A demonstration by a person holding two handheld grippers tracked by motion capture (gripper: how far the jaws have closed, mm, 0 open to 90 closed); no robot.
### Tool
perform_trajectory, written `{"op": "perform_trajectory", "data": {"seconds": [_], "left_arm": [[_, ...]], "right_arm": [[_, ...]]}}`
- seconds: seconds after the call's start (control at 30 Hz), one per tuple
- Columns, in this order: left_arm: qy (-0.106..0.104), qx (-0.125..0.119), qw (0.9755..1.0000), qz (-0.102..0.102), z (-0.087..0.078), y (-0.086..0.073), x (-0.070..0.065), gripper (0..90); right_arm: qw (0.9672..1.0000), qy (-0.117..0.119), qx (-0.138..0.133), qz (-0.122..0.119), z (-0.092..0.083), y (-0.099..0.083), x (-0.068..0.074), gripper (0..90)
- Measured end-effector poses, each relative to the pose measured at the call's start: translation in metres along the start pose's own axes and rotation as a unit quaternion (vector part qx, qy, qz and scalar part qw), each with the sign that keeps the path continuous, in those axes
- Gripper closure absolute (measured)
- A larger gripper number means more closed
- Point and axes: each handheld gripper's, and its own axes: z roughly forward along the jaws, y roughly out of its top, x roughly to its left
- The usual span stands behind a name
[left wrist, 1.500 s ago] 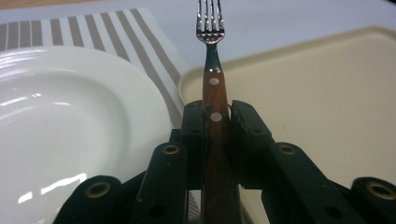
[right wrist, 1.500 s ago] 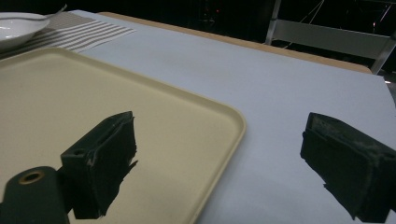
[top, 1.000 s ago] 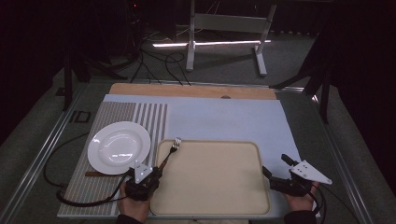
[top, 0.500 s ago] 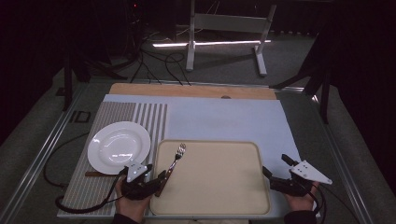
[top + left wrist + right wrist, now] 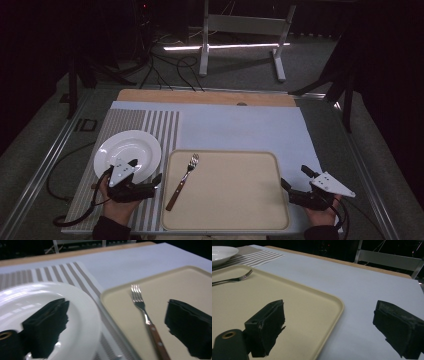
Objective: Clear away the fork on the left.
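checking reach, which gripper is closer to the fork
The left gripper: it sits just off the tray's left edge beside the fork. The right gripper is at the tray's far right edge.

A wooden table carries a pale blue cloth, a striped mat at its left bearing a white plate, and a beige tray at the near edge
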Motion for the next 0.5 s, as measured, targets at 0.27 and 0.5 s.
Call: {"op": "perform_trajectory", "data": {"seconds": [0.27,0.5], "left_arm": [[-0.004,-0.019,0.9996,0.023,-0.016,-0.01,0.043,0.0],[-0.002,-0.026,0.9988,0.041,-0.028,-0.03,0.063,0.0]], "right_arm": [[1.0,-0.001,0.001,0.003,0.001,-0.001,-0.001,10.1],[1.0,-0.003,0.003,0.007,0.004,-0.002,-0.005,10.0]]}}
